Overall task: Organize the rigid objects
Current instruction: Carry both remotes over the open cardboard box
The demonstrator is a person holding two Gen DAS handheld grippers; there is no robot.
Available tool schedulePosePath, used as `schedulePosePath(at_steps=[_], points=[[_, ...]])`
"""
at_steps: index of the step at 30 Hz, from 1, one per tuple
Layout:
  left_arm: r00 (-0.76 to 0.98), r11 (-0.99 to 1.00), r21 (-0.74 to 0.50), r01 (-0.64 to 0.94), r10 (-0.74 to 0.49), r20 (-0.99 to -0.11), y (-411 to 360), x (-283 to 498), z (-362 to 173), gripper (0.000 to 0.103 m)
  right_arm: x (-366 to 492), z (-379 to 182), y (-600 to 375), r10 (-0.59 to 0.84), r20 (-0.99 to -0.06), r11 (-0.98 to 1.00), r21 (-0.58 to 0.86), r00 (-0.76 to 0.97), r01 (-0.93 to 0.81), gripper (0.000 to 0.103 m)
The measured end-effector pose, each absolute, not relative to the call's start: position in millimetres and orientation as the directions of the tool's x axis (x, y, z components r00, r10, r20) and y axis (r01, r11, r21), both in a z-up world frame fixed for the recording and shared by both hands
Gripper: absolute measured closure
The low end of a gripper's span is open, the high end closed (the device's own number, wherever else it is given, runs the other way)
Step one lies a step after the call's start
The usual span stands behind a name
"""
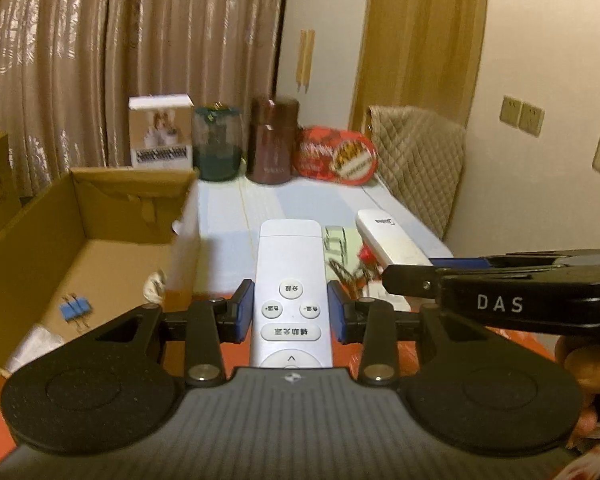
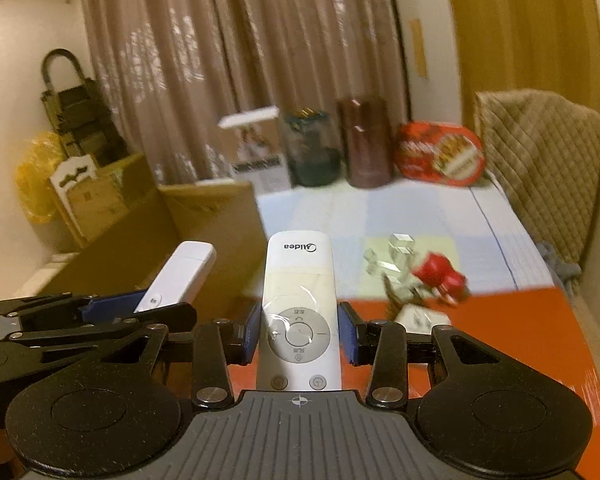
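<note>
My left gripper (image 1: 291, 314) is shut on a white remote with round buttons (image 1: 290, 280), held lengthwise above the table. My right gripper (image 2: 299, 334) is shut on a white Midea remote (image 2: 298, 304) with a round dial pad. Each gripper shows in the other view: the right gripper (image 1: 440, 270) with the Midea remote (image 1: 392, 240) at the right, the left gripper (image 2: 100, 306) with its remote (image 2: 180, 276) at the left. An open cardboard box (image 1: 100, 220) stands to the left, with blue binder clips (image 1: 75, 308) on its floor.
On the pale blue table mat (image 2: 380, 216) lie clear clips (image 2: 392, 258), a red item (image 2: 440, 274) and a white plug (image 2: 420, 320). At the back stand a white carton (image 1: 160, 136), a green jar (image 1: 217, 144), a brown canister (image 1: 272, 140) and a red tin (image 1: 336, 156). An orange surface (image 2: 520, 332) lies near.
</note>
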State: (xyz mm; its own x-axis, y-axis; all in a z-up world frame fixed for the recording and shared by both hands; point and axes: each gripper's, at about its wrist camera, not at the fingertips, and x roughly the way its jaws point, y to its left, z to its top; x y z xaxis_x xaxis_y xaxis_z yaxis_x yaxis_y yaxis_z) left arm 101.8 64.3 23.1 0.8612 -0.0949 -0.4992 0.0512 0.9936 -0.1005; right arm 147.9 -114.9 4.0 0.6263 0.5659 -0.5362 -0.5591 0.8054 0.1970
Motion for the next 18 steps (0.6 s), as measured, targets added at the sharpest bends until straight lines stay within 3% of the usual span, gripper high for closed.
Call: schedulePosePath(at_steps=[10,18], points=[[0.876,0.998,-0.037,-0.055,0.03,-0.481,149.0,100.8,76.7,0.07,154.4,55.1,-30.6,0.644,-0.515,0.722,0.164,0.566,-0.672,0.066],[0.851,0.991,-0.017,-0.135,0.107,-0.514,216.8,114.9,82.4,0.07,166.8,59.4,40.2,0.663,-0.544,0.674,0.134,0.514,-0.727,0.065]])
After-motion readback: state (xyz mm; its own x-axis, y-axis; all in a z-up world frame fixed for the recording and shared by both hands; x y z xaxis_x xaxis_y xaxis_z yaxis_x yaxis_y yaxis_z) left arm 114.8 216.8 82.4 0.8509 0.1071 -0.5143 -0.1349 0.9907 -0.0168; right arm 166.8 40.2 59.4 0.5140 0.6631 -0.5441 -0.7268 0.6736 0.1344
